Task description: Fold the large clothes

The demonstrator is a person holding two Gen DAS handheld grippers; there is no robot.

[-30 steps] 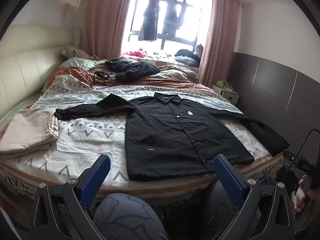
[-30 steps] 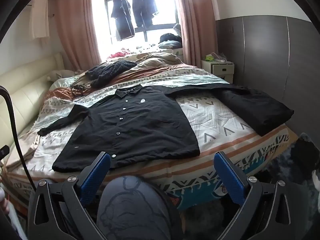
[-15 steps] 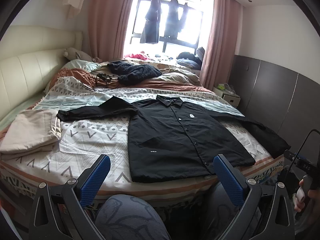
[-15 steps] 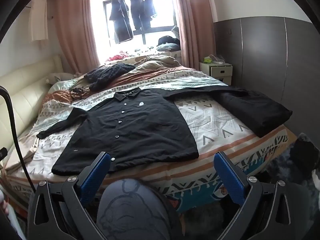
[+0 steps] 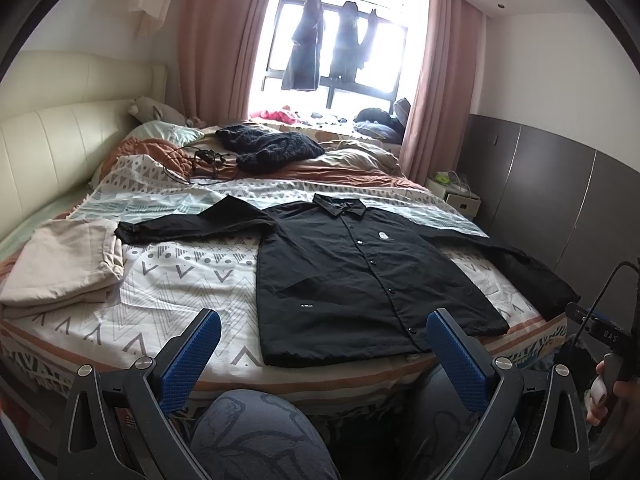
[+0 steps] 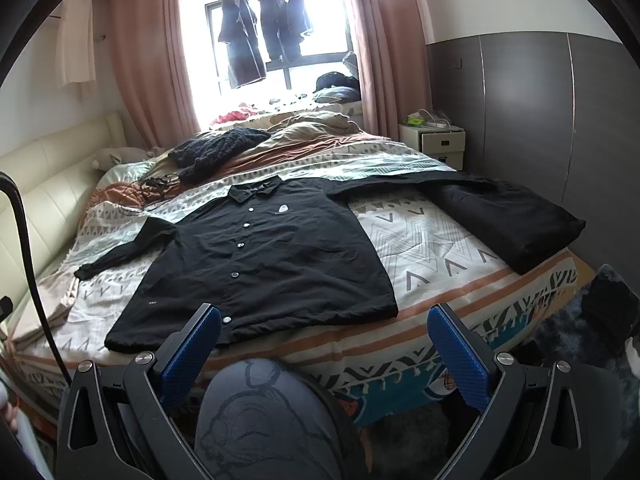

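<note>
- Black shirt lies flat, face up, buttoned, on the bed, collar toward the window, hem at the near edge, both sleeves spread out sideways.
- Left hand-held gripper: jaws wide apart, empty, hovering short of the bed edge, clear of the cloth.
- Right hand-held gripper: jaws also apart, empty, near the hem but not touching.
- Handling guess: thin woven fabric, light, limp, will sag and drag on the bedspread; not fragile. Likely best pinched at a sleeve cuff or a hem corner, lifted and laid across the body.
- Left wrist view only: folded beige garment at the bed's left side, just beside the left cuff; the person's other hand on a handle at far right.
- Right wrist view only: the right sleeve in full, broad, reaching the bed's corner; nightstand seen more clearly.
- Nothing folded yet; task looks barely started.
</note>
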